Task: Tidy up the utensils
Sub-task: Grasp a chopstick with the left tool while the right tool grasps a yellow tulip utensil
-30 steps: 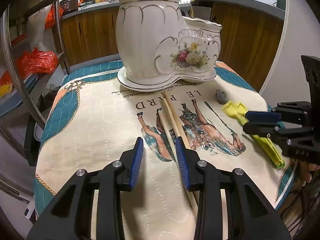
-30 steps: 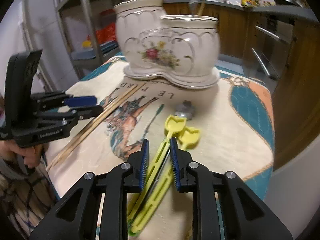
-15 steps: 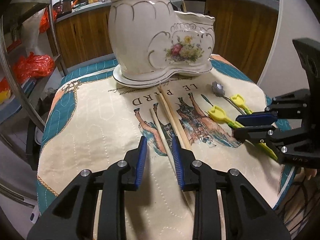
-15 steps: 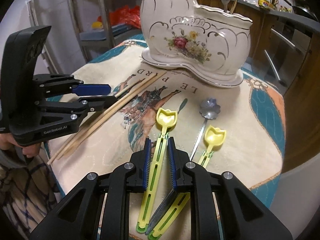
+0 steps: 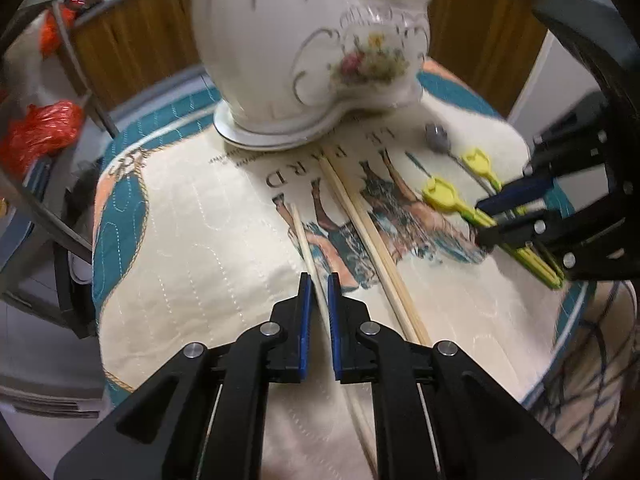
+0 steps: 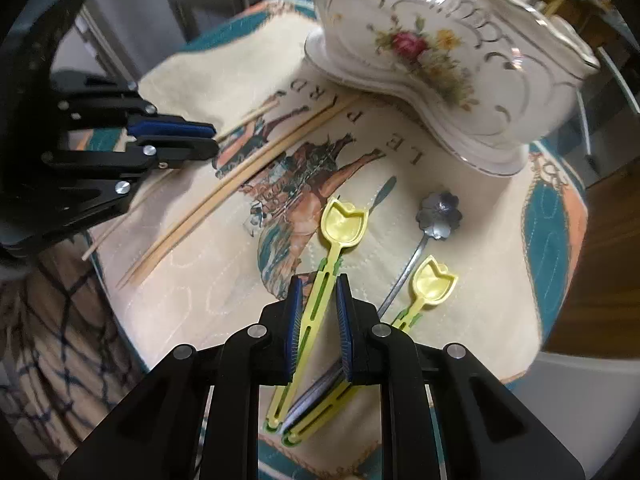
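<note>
A white ceramic boot-shaped utensil holder (image 5: 304, 48) (image 6: 452, 52) stands at the back of the table. My left gripper (image 5: 317, 282) has its jaws closed to a narrow gap around a single pale chopstick (image 5: 302, 236). Two more chopsticks (image 5: 360, 220) (image 6: 240, 176) lie beside it. My right gripper (image 6: 319, 286) has its jaws narrowed around the handle of a yellow tulip spoon (image 6: 344, 222). A second yellow spoon (image 6: 432, 284) and a metal flower spoon (image 6: 438, 214) lie to its right.
A quilted printed cloth (image 5: 192, 232) covers the round table. Wooden cabinets (image 5: 132, 44) stand behind. A metal rack with red bags (image 5: 44, 128) is at the left. The table edge (image 6: 540, 344) is close on the right.
Both grippers have moved lower and forward. The left jaws have narrowed around the single chopstick. The right jaws stay around the yellow spoon's handle.
</note>
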The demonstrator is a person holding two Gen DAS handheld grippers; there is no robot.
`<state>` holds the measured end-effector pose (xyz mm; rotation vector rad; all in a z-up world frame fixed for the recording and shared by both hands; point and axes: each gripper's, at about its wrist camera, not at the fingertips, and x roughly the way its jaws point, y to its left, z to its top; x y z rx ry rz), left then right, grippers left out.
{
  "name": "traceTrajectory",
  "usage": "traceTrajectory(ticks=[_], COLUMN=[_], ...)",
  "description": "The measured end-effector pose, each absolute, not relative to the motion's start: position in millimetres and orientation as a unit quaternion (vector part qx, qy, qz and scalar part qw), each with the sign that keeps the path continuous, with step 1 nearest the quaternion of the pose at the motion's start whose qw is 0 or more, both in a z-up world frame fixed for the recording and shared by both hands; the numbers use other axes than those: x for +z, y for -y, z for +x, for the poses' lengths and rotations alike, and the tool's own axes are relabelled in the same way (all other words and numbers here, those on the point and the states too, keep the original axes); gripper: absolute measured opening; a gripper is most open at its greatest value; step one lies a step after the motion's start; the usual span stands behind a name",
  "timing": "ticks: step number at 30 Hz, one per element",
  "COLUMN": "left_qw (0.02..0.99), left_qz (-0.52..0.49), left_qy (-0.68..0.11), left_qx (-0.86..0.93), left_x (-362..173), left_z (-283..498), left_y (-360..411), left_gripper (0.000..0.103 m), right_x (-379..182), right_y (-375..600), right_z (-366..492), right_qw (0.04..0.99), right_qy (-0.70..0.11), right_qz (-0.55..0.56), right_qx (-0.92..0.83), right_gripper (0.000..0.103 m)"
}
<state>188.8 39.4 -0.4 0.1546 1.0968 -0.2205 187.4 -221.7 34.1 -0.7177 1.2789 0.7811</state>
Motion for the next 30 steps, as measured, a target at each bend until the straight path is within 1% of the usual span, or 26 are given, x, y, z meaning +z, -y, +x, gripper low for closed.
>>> traceTrajectory(ticks=[4, 11, 13, 15, 16, 17, 18, 19, 23, 26, 30], left_qw=[0.823, 0.812, 0.810, 0.808, 0.809, 0.809, 0.810, 0.812, 0.827, 0.846, 0.883], left_qz=[0.113, 0.094, 0.087, 0.081, 0.080, 0.079, 0.077, 0.075, 0.059, 0.036, -0.007], left_qy=[-0.550, -0.568, -0.573, -0.575, -0.575, -0.574, -0.574, -0.572, -0.553, -0.526, -0.461], left_qx=[-0.091, -0.090, -0.094, -0.097, -0.097, -0.095, -0.092, -0.092, -0.082, -0.081, -0.083], left_x=[1, 3, 2, 2, 2, 1, 1, 1, 3, 14, 45], left_z=[194, 196, 199, 202, 202, 202, 202, 201, 199, 194, 186], left_y=[-37, -41, -46, -49, -50, -53, -54, -56, -67, -78, -92], left_gripper=[0.017, 0.017, 0.017, 0.016, 0.014, 0.007, 0.004, 0.004, 0.004, 0.004, 0.004], right_x=[32, 32, 33, 36, 37, 37, 39, 40, 52, 65, 89], right_y=[214, 221, 223, 237, 238, 241, 248, 250, 263, 268, 286], right_z=[194, 198, 200, 202, 202, 202, 206, 207, 211, 213, 212], right_qw=[0.655, 0.664, 0.671, 0.680, 0.685, 0.692, 0.698, 0.703, 0.722, 0.737, 0.766], right_qy=[-0.589, -0.594, -0.593, -0.588, -0.585, -0.580, -0.576, -0.573, -0.557, -0.540, -0.496], right_qz=[-0.327, -0.300, -0.289, -0.277, -0.271, -0.261, -0.252, -0.243, -0.191, -0.163, -0.115], right_qx=[0.341, 0.342, 0.340, 0.340, 0.340, 0.341, 0.343, 0.345, 0.363, 0.372, 0.392], right_gripper=[0.018, 0.019, 0.017, 0.014, 0.012, 0.010, 0.010, 0.010, 0.010, 0.010, 0.010])
